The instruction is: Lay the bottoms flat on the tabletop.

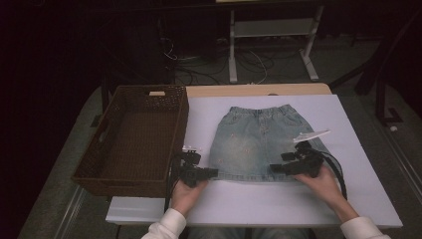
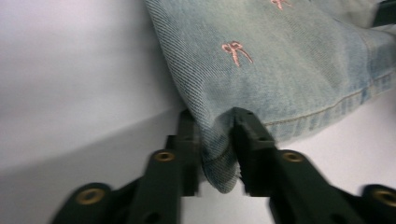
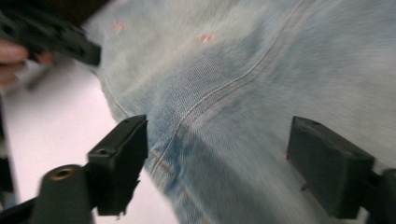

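White table (image 1: pixel 249 204): denim skirt (image 1: pixel 259 139), wicker basket (image 1: pixel 132 144).

The right tongs (image 3: pixel 217 163) stand wide apart over the denim skirt (image 3: pixel 261 84); the left tongs (image 3: pixel 88 52) sit at its far hem.

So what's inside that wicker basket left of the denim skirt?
The wicker basket looks empty in the high view: its woven brown floor shows bare. The strip just behind its near wall is hidden by that wall, and the dim light could mask something small.
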